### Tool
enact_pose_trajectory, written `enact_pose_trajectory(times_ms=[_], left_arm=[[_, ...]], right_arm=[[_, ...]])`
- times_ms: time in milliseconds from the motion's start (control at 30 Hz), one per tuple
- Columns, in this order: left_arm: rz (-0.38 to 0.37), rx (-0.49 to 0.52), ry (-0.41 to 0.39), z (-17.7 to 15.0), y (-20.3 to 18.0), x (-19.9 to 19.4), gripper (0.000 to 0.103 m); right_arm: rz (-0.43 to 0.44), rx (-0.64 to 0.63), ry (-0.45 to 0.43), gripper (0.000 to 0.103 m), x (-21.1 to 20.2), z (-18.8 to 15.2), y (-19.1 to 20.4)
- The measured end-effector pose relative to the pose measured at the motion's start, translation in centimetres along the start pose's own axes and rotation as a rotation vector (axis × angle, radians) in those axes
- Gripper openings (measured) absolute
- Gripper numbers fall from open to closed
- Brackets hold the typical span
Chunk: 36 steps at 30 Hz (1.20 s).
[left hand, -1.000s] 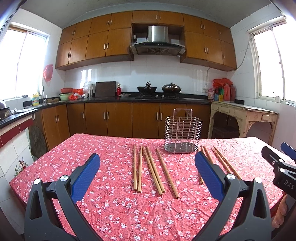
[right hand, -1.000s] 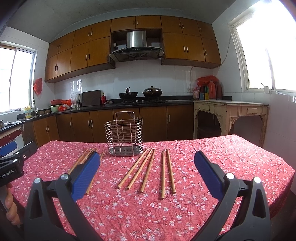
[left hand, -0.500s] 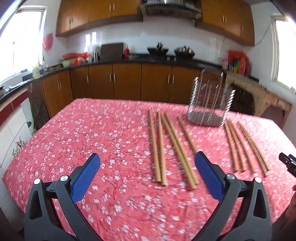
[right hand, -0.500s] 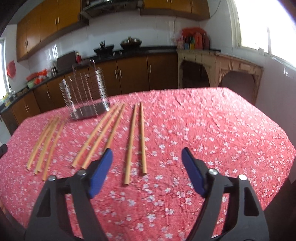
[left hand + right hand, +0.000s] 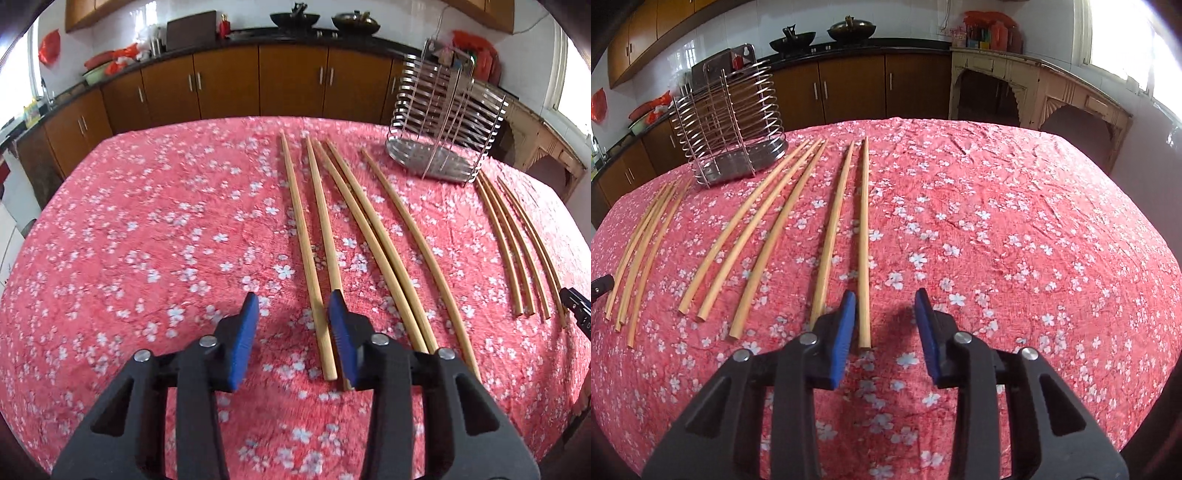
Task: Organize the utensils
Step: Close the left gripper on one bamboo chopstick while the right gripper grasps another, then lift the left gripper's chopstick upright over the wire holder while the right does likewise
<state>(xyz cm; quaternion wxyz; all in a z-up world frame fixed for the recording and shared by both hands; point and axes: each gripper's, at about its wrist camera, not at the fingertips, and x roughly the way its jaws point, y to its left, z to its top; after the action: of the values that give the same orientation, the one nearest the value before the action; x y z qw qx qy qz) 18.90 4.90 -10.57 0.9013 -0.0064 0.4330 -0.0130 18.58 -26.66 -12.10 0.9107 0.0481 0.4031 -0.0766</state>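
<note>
The left gripper (image 5: 293, 314) was held low over the red flowered tablecloth (image 5: 147, 221) with its jaws part-way apart, having just been closing; the leftmost chopstick (image 5: 308, 258) lay between the blue pads (image 5: 243, 339), gripped by neither, and the next chopstick (image 5: 323, 221) ran beneath the right pad. The right gripper (image 5: 884, 314) was likewise narrowed after closing, with the rightmost chopstick (image 5: 864, 240) lying just inside its left pad, unclamped. The wire holder (image 5: 729, 125) was seen well ahead and to the left of that gripper.
</note>
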Motion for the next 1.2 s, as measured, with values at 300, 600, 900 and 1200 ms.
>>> enact_pose_trajectory(times_ms=[300,600,900,1200], left_arm=[[0.022,0.010,0.004,0.1,0.0,0.6,0.023],[0.030,0.028,-0.009,0.1,-0.5,-0.1,0.007],[0.004,-0.003,-0.084,-0.5,1.1,-2.9,0.007],[-0.029,-0.029,-0.390,1.6,3.2,-11.1,0.007]], right_arm=[[-0.003,-0.012,0.005,0.019,0.6,0.7,0.5],[0.019,-0.007,-0.007,0.008,0.2,0.7,0.1],[-0.002,-0.004,-0.142,0.008,-3.9,0.5,-1.1],[0.010,0.017,-0.387,0.007,-10.6,3.3,-2.2]])
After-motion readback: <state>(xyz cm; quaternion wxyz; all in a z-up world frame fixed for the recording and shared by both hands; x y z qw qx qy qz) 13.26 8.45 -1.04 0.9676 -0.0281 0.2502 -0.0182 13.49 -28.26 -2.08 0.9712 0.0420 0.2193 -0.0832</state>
